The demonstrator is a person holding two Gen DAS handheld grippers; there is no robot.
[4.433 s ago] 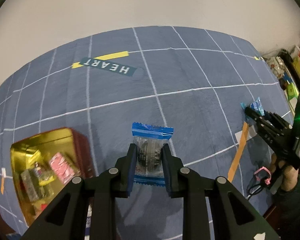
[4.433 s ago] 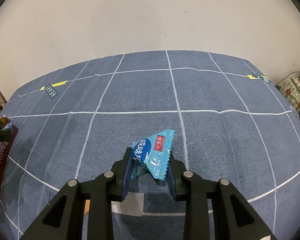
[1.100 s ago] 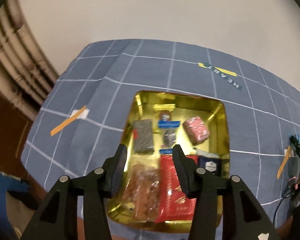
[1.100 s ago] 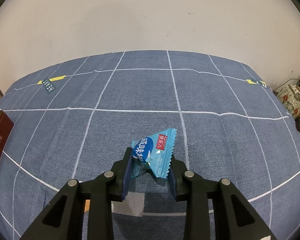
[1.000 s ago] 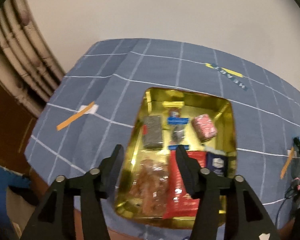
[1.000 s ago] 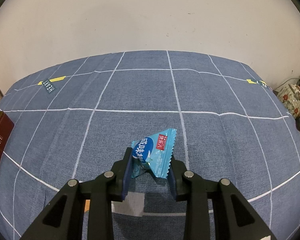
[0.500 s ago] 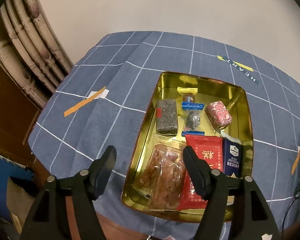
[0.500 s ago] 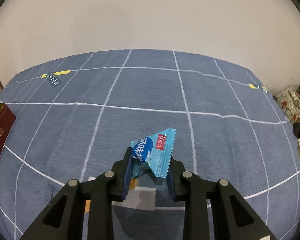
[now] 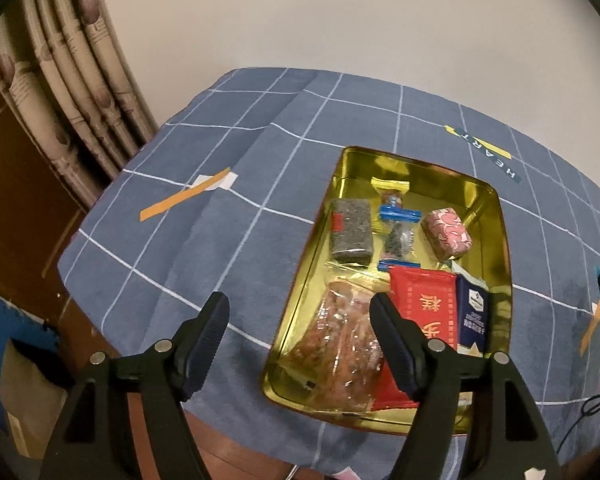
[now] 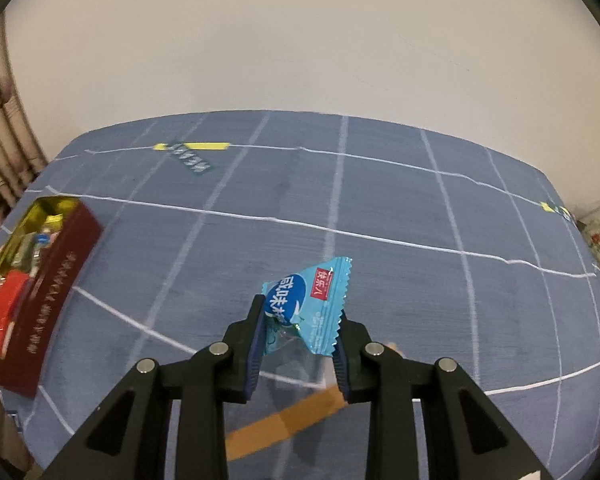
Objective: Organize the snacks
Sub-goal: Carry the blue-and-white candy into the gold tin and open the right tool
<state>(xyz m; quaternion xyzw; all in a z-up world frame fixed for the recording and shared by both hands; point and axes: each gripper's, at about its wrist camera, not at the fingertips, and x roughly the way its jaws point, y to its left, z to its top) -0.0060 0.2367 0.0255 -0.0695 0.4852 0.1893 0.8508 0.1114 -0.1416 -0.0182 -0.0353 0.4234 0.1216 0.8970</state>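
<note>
Blue checked tablecloth (image 9: 228, 248) fills my left wrist view; my left gripper (image 9: 300, 312) hangs with nothing between its jaws, which are opening, above the gold tin (image 9: 500, 240) of snacks. On my right wrist view, the right gripper (image 10: 298, 320) clamps a light-blue candy packet (image 10: 312, 304) above the cloth, the tin at far left.

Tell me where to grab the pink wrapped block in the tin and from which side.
Grip the pink wrapped block across its two long sides, coming straight down from above. It lies flat in the gold tin, clear of the blue-ended candy, probably leaving finger room.
</note>
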